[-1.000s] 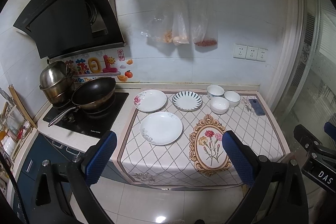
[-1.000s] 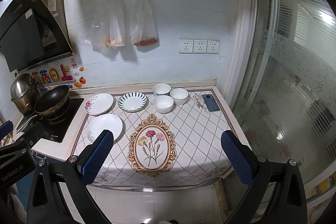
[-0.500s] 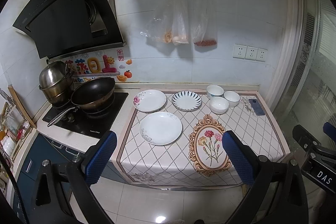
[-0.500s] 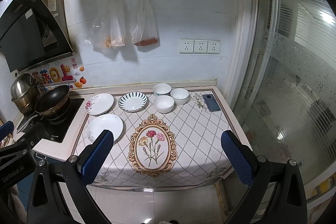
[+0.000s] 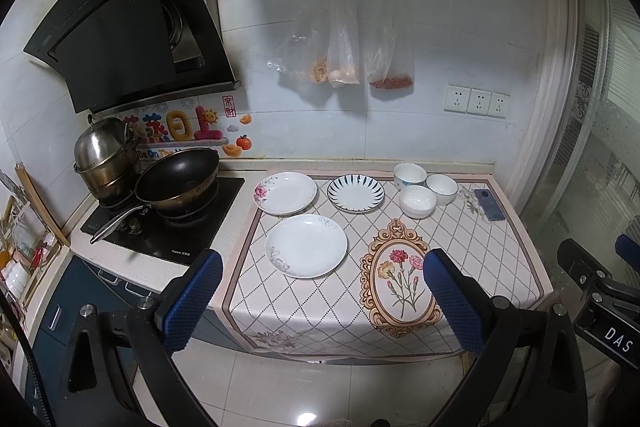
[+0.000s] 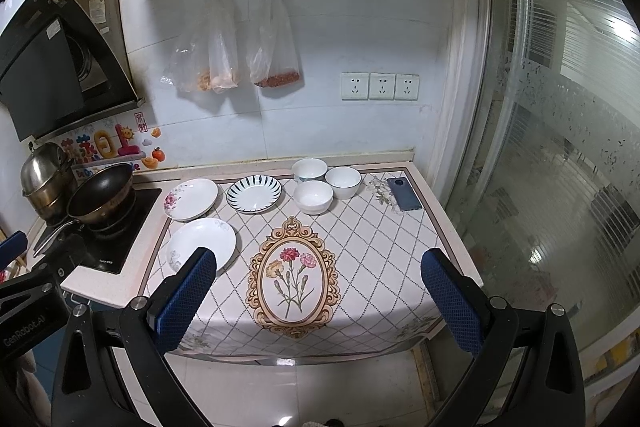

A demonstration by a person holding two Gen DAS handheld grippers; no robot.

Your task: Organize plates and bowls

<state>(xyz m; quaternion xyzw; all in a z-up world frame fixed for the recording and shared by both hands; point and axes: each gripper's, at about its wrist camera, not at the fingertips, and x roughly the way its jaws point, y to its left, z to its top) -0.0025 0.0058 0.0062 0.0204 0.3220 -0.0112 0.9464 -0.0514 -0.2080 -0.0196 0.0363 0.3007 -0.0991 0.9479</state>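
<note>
Three plates lie on the patterned cloth: a plain white plate [image 5: 306, 245] [image 6: 202, 249] nearest, a rose-print plate [image 5: 285, 192] [image 6: 191, 199] behind it, and a blue-striped plate [image 5: 355, 193] [image 6: 254, 194] to its right. Three white bowls [image 5: 417, 201] [image 6: 313, 196] cluster at the back right, each standing separately. My left gripper [image 5: 322, 301] is open and empty, well short of the counter. My right gripper [image 6: 318, 301] is open and empty, also back from the counter edge.
A wok [image 5: 178, 179] and a steel pot [image 5: 105, 155] sit on the stove [image 5: 168, 227] at left. A phone [image 5: 489, 203] lies at the cloth's far right. Bags [image 5: 344, 39] hang on the back wall. A glass partition [image 6: 560, 167] stands right of the counter.
</note>
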